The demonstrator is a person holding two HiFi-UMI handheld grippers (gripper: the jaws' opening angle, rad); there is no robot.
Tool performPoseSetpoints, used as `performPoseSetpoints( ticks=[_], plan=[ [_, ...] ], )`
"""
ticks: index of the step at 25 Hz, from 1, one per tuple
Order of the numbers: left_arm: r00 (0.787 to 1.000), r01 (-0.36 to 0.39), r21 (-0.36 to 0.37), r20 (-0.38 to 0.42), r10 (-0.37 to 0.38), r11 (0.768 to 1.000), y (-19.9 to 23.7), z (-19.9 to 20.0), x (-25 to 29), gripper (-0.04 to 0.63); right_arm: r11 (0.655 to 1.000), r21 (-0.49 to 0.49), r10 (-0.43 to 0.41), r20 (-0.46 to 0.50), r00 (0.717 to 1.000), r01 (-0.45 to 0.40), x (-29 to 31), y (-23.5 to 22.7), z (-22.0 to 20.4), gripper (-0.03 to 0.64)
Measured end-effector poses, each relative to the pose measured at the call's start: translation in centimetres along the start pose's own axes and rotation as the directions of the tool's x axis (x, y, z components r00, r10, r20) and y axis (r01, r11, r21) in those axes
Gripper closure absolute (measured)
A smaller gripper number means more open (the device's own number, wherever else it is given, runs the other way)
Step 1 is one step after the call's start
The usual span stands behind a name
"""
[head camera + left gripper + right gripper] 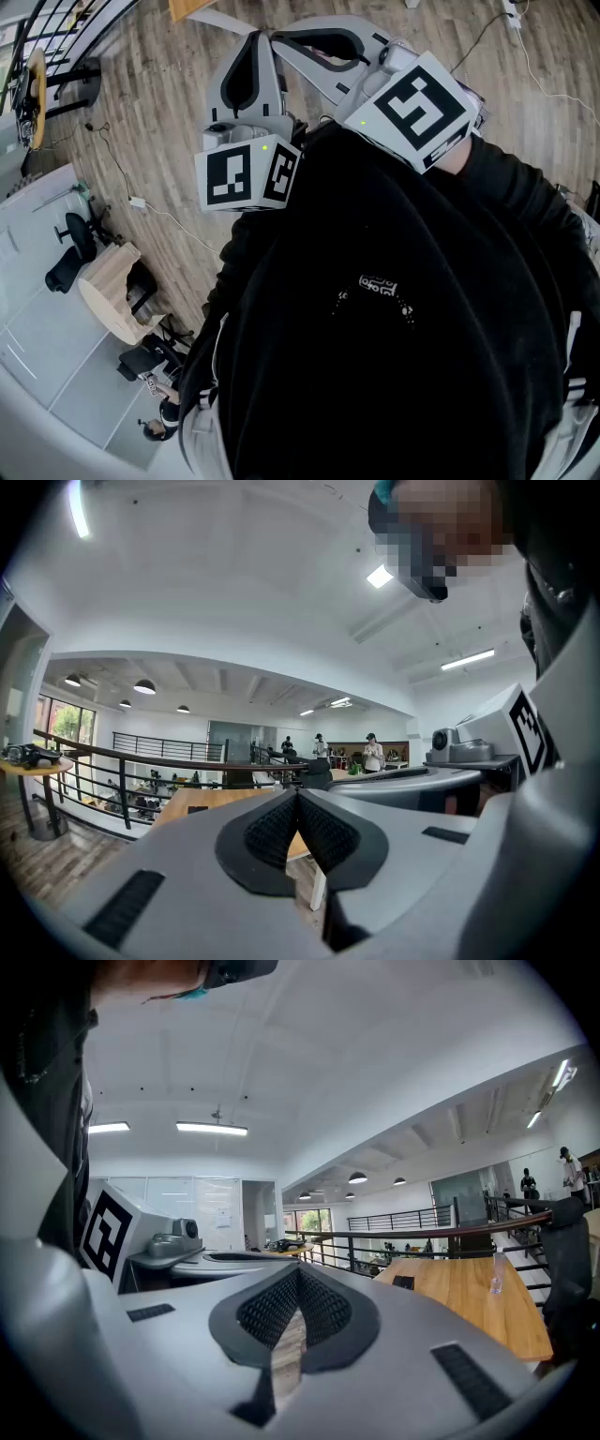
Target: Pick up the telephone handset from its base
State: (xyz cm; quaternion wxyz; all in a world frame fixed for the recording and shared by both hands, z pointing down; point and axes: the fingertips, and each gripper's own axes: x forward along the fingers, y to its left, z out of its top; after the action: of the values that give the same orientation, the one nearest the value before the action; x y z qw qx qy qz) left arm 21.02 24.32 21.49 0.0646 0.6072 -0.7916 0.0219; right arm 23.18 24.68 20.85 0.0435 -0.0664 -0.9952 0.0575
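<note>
No telephone or handset shows in any view. In the head view both grippers are held up close against the person's dark jacket (394, 309), above a wooden floor. My left gripper (257, 39) is at centre left with its marker cube (247, 174) toward the camera. My right gripper (281, 37) reaches in from the right, its cube (414, 108) beside it. In the left gripper view the jaws of the left gripper (298, 795) are shut, pads touching, nothing between them. The right gripper (298, 1272) is likewise shut and empty.
Both gripper views look level across an open mezzanine office. A black railing (122, 761) runs along the edge. A wooden table (469, 1297) with a small bottle (497, 1274) stands at the right. A small round table (36, 84) stands at the far left, and people (373, 754) stand far off.
</note>
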Motion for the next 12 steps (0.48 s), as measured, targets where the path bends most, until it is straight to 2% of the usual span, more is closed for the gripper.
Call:
performPoseSetpoints(
  ticks=[8,12],
  plan=[
    [1.000,-0.016,-0.006,-0.009,0.016,1.000,-0.51,-0.31,0.37,0.591,1.000,-0.017,0.014,0.016,1.000,-0.014,-0.61,-0.28,0.19,0.601],
    [1.000,-0.024,-0.002,-0.007,0.024,1.000,-0.61,-0.37,0.57,0.591,1.000,0.014,0.005,0.028,1.000,-0.005,-0.49,-0.87,0.06,0.601]
  ],
)
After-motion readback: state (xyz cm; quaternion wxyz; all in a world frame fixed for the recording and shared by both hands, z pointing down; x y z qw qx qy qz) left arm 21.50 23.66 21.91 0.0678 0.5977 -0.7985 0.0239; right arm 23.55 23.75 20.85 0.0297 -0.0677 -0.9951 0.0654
